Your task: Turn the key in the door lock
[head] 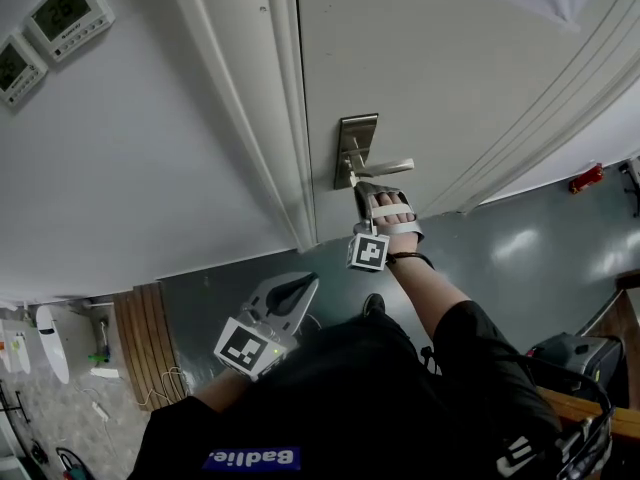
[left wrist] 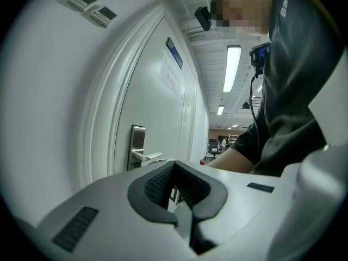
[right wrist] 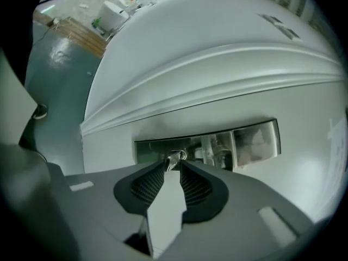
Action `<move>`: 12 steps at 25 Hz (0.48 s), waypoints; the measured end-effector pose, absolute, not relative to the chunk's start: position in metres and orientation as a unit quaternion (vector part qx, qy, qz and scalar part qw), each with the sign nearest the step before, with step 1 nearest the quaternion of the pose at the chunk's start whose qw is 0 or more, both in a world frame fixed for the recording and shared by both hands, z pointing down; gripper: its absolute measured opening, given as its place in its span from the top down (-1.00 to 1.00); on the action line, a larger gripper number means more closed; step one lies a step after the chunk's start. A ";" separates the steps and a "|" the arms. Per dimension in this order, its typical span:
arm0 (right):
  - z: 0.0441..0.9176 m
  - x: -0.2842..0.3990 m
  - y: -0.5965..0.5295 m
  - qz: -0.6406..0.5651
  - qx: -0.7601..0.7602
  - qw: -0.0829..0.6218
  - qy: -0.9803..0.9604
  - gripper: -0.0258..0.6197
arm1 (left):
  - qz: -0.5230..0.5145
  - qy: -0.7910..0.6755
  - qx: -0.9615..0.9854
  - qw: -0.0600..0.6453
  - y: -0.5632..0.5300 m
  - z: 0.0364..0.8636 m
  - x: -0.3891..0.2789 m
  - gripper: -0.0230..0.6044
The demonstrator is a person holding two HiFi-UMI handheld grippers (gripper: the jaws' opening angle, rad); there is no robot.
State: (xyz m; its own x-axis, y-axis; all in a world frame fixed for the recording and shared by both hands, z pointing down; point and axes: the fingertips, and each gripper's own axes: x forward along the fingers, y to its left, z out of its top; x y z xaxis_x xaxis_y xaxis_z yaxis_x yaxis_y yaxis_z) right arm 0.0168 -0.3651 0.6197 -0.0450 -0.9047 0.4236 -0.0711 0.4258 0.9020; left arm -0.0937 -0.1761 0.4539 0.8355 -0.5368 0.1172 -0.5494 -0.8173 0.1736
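Observation:
A brushed-metal lock plate (head: 357, 140) with a lever handle (head: 388, 166) is fixed to the pale door (head: 450, 58). Just below the handle, my right gripper (head: 362, 186) reaches up to the plate. In the right gripper view a small silver key (right wrist: 175, 156) sticks out of the lock plate (right wrist: 250, 140). My right gripper (right wrist: 174, 163) is shut on the key's head, which its pad tips pinch. My left gripper (head: 308, 283) hangs low, away from the door, shut and holding nothing. The left gripper view shows the left gripper (left wrist: 175, 165) with the lock plate (left wrist: 137, 140) beyond it.
The white door frame (head: 285, 138) runs along the left of the lock. Two wall thermostats (head: 68, 13) sit at the upper left. A red object (head: 587, 179) lies on the grey floor at right. Wooden boards (head: 140, 343) and cables lie at the lower left.

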 end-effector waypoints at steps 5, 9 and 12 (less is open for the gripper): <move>0.601 0.020 -0.320 -0.281 0.433 0.520 -0.680 0.69 | 0.025 -0.256 0.959 0.116 -0.161 0.468 -0.089 0.95; 0.592 0.020 -0.267 -0.168 0.450 0.436 -0.761 0.69 | 0.016 -0.241 0.963 0.124 -0.146 0.468 -0.074 0.95; 0.579 0.025 -0.234 -0.089 0.459 0.365 -0.805 0.69 | 0.017 -0.242 0.964 0.111 -0.135 0.462 -0.059 0.95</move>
State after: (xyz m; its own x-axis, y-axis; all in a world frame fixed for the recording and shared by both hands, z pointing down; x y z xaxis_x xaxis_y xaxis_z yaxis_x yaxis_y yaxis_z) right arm 0.0249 -0.2343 0.5794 -0.3121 -0.8039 0.5063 -0.6737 0.5630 0.4787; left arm -0.0594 -0.1349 0.4620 0.8828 -0.4619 0.0857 -0.4693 -0.8586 0.2064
